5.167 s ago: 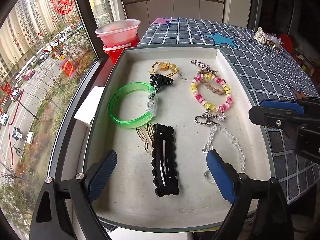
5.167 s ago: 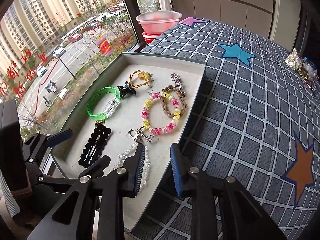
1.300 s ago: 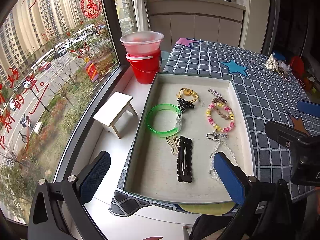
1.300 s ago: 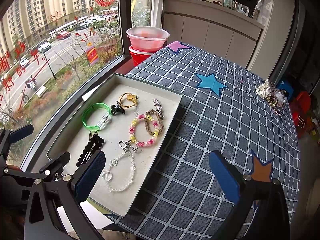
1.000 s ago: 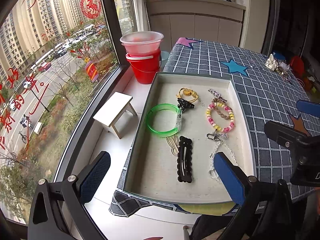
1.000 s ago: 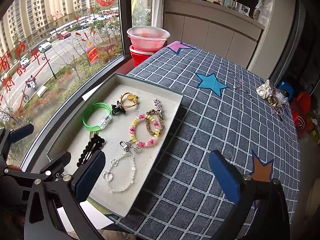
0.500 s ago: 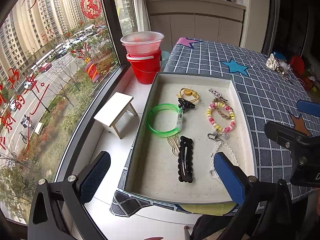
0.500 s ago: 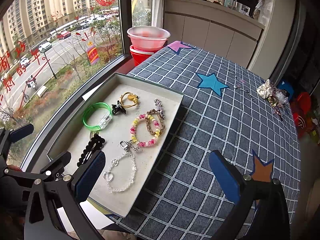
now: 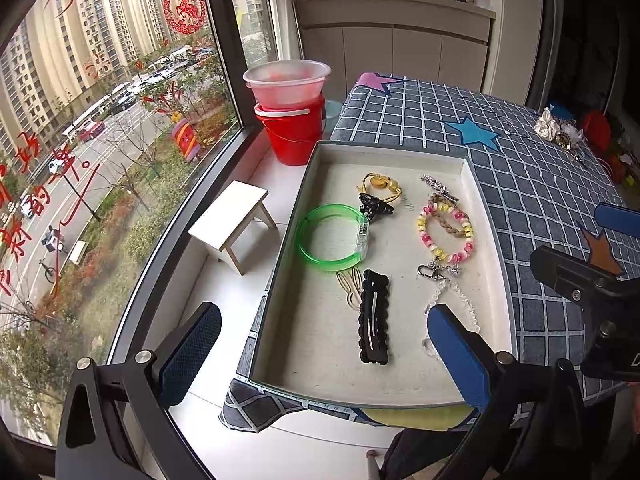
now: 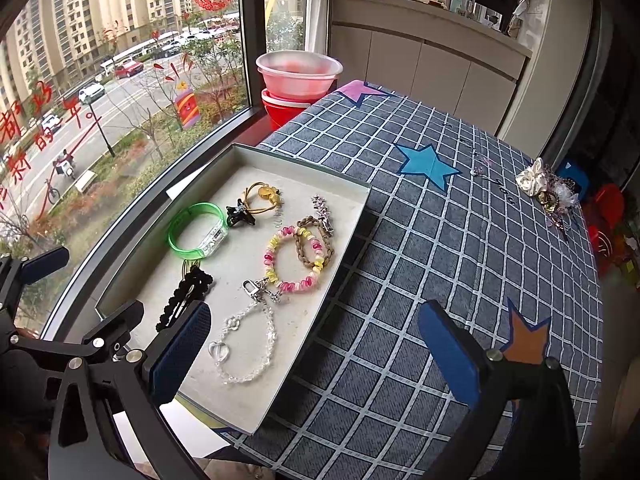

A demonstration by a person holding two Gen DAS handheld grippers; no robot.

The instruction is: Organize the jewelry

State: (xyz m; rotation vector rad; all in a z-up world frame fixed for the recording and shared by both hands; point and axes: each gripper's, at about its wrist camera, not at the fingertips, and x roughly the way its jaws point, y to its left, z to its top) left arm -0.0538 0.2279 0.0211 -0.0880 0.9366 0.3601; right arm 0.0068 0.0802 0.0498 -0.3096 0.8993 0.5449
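A shallow grey tray (image 9: 494, 264) (image 10: 344, 248) lies on the checked tablecloth. In it are a green bangle (image 9: 332, 237) (image 10: 197, 230), a black hair clip (image 9: 374, 317) (image 10: 185, 292), a pink and yellow bead bracelet (image 9: 446, 232) (image 10: 292, 260), a clear bead chain (image 10: 244, 344) and a yellow hair tie (image 9: 379, 184). My left gripper (image 9: 324, 354) is open and empty, held back above the tray's near edge. My right gripper (image 10: 314, 354) is open and empty above the tray's near right corner.
A heap of more jewelry (image 10: 548, 192) (image 9: 560, 134) lies at the table's far right edge. A red bucket with a clear bowl (image 9: 290, 116) and a small white stool (image 9: 232, 224) stand on the window sill left of the table. A large window is on the left.
Both grippers have pulled up and back from the tray since 5.2 s ago, and the right one has opened wide. Over the last second almost nothing has moved.
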